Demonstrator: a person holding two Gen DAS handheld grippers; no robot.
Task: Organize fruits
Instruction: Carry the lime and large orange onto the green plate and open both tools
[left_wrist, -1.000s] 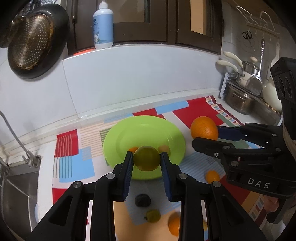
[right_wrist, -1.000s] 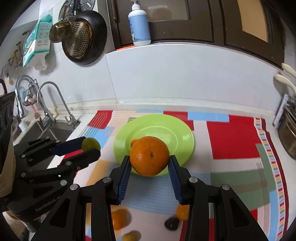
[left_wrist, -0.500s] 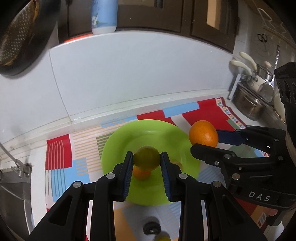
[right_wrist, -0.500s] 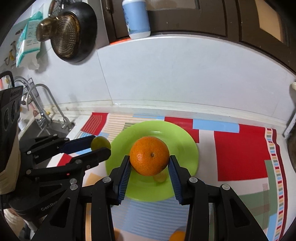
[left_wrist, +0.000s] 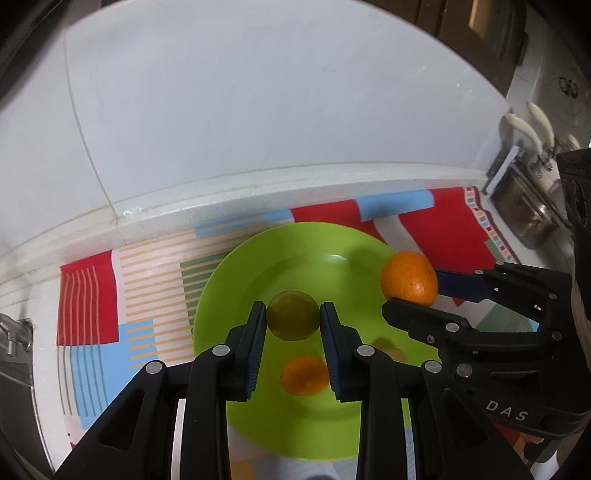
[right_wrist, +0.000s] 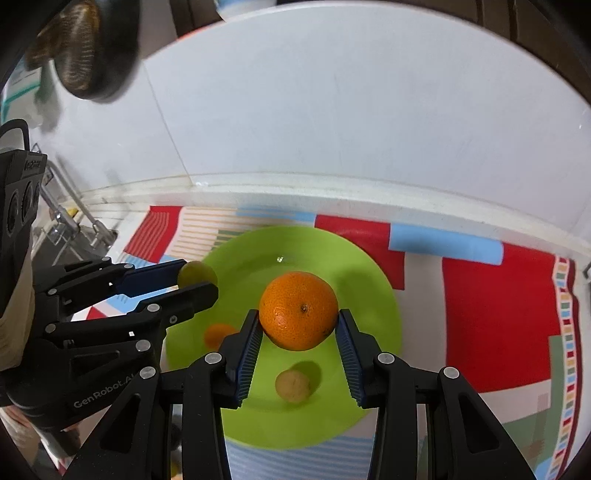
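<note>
So the left gripper (left_wrist: 293, 320) is pinching a green fruit (left_wrist: 293, 319) and the right gripper (right_wrist: 298, 322) is clamping a big orange (right_wrist: 298, 311), both held above the green plate (right_wrist: 373, 280), where a small orange (left_wrist: 304, 374) and a pale fruit (right_wrist: 292, 386) lie.

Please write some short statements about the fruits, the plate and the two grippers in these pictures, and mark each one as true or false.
1. The right gripper holds a large orange between its jaws. True.
2. The left gripper is open and holds nothing. False: it is shut on a small green fruit.
3. The green plate has no fruit lying on it. False: a small orange fruit and a pale yellowish fruit lie on it.
4. Both held fruits are over the plate. True.
5. The plate stands on a plain white cloth. False: it stands on a patterned mat of red, blue and stripes.
</note>
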